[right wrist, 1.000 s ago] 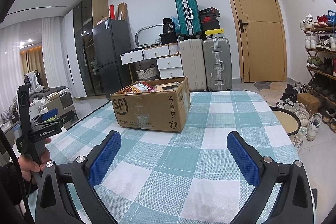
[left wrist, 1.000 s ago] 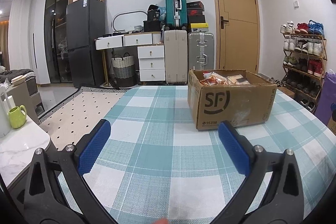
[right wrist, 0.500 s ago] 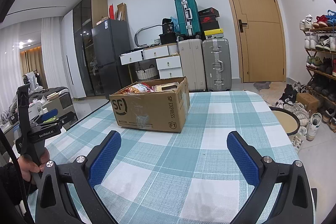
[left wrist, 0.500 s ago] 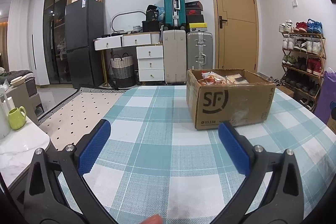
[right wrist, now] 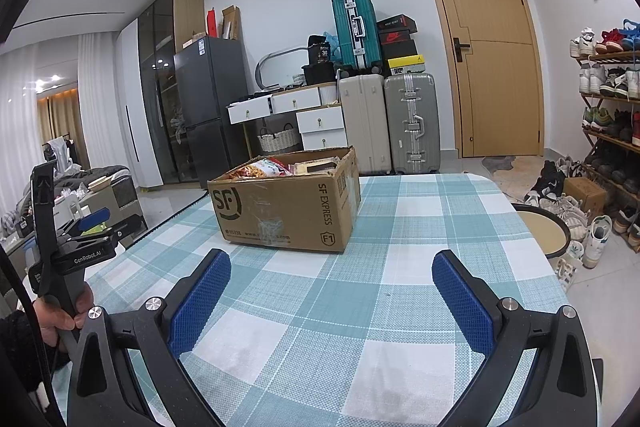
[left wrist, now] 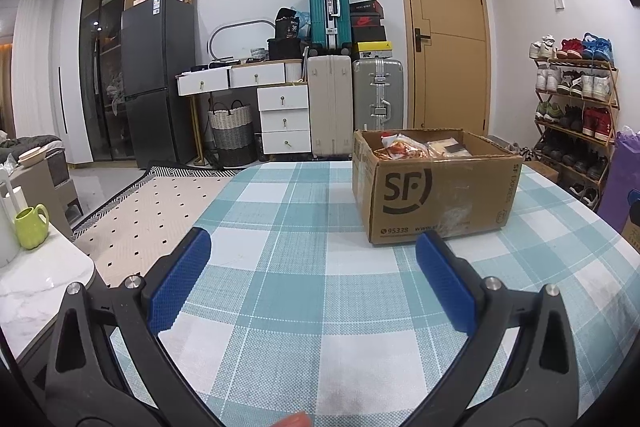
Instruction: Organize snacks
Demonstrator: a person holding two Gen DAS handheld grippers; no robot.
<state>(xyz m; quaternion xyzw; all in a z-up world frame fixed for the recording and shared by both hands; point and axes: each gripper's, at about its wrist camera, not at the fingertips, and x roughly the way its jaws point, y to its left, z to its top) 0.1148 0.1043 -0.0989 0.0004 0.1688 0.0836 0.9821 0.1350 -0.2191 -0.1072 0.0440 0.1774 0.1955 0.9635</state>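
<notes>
Now | both grippers, left (left wrist: 312,251) and right (right wrist: 332,271), fingers spread, empty | approach far box (right wrist: 288,207) from above, take one snack (right wrist: 262,169).

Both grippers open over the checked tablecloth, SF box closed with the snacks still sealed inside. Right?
Not quite: the SF box is open at the top, and snack packets show inside it, as the right wrist view makes plain. The rest holds: the left gripper and the right gripper are both open over the checked tablecloth, holding nothing.
</notes>
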